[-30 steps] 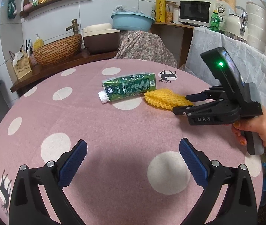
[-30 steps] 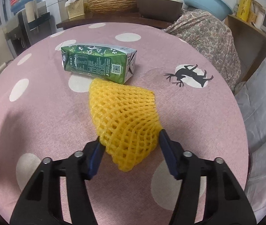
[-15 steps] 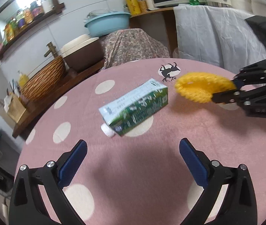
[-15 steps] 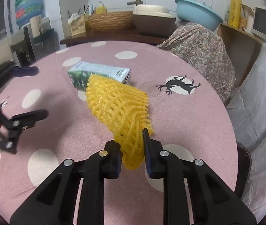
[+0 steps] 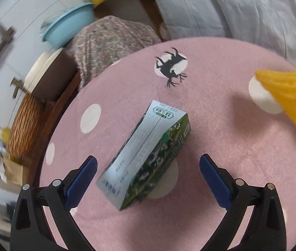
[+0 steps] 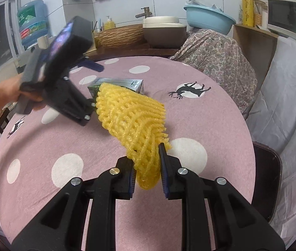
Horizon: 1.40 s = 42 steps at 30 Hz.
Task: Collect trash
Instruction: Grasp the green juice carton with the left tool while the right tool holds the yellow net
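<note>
the right claw [image 6: 146, 174] is clamped on the narrow end of a yellow foam net [image 6: 133, 117], holding it up off the pink spotted surface [image 6: 43, 146]. the left claw [image 5: 148, 179] is spread wide apart, with a green and silver carton [image 5: 148, 156] lying on its side on the surface between and just ahead of its blue pads [image 5: 81, 182], not touching them.

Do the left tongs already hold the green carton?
No, the left tongs stand wide open on both sides of the green carton, which lies on the pink tablecloth untouched.
</note>
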Tool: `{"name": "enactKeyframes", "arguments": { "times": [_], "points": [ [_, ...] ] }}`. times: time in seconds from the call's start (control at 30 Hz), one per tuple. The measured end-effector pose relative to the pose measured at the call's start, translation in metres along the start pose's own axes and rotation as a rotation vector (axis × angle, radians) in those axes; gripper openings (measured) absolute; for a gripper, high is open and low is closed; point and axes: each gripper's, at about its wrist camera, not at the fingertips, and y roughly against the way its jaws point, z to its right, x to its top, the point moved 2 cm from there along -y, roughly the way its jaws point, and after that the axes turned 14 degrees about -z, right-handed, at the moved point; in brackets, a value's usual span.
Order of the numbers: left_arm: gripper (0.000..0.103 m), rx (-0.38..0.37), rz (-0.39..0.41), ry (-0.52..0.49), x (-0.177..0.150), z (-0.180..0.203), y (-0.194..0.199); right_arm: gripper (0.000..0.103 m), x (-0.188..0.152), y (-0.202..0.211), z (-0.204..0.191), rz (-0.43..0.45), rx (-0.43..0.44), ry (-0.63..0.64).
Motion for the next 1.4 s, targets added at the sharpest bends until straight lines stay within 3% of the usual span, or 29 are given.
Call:
{"name": "enactKeyframes", "arguments": {
  "times": [0.23,0.43,0.57,0.73,0.93,1.1,1.4],
  "points": [
    [0.092,0.025,-0.114,-0.103,0.019,0.003,-0.022,0.021,-0.012,0.007,-0.003,0.006,0.020,0.008],
    [0.085,-0.027,-0.151,-0.088,0.027,0.000,-0.029,0.021,-0.014,0.008,-0.011,0.013,0.036,0.023],
    [0.077,-0.105,-0.166,-0.040,0.028,-0.007,-0.031,0.021,-0.016,0.010,-0.012,0.017,0.036,0.021],
    [0.076,-0.095,-0.156,-0.006,0.027,-0.005,-0.031,0.021,-0.018,0.018,-0.010,0.027,0.032,0.016],
    [0.067,-0.100,-0.130,0.046,0.021,-0.004,-0.025,0.021,-0.023,0.025,-0.007,0.038,0.037,-0.002],
    [0.057,-0.133,-0.089,0.115,0.014,-0.005,-0.017,0.021,-0.029,0.030,-0.004,0.049,0.051,-0.017],
    [0.056,-0.193,-0.014,0.213,-0.006,0.007,0.000,0.021,-0.046,0.040,0.002,0.070,0.077,-0.053]
  ]
}}
